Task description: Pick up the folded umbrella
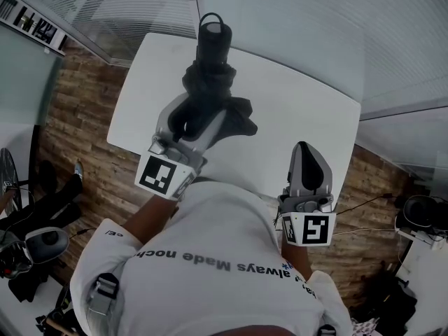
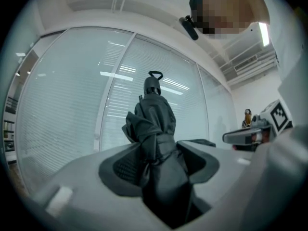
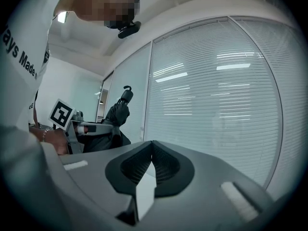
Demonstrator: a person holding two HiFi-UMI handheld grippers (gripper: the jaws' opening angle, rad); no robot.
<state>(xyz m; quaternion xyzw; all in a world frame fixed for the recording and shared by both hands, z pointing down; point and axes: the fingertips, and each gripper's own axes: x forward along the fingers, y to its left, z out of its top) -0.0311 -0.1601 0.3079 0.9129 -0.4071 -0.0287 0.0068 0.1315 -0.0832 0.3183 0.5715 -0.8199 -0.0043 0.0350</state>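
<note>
The folded black umbrella (image 1: 210, 68) stands upright above the white table (image 1: 308, 103), its handle with a loop on top. My left gripper (image 1: 203, 114) is shut on its bunched fabric low down. In the left gripper view the umbrella (image 2: 154, 119) fills the gap between the jaws, and the left gripper (image 2: 159, 162) pads press on its sides. My right gripper (image 1: 304, 147) hovers over the table's near right edge, shut, with nothing in it. From the right gripper view the umbrella (image 3: 118, 112) and left gripper (image 3: 91, 127) show at the left, and the right gripper (image 3: 152, 146) tips meet.
Glass walls with blinds (image 1: 294, 19) run behind the table. Wooden floor (image 1: 77, 124) surrounds it. Dark bags and gear (image 1: 35, 208) lie at the left, more equipment (image 1: 420, 222) at the right.
</note>
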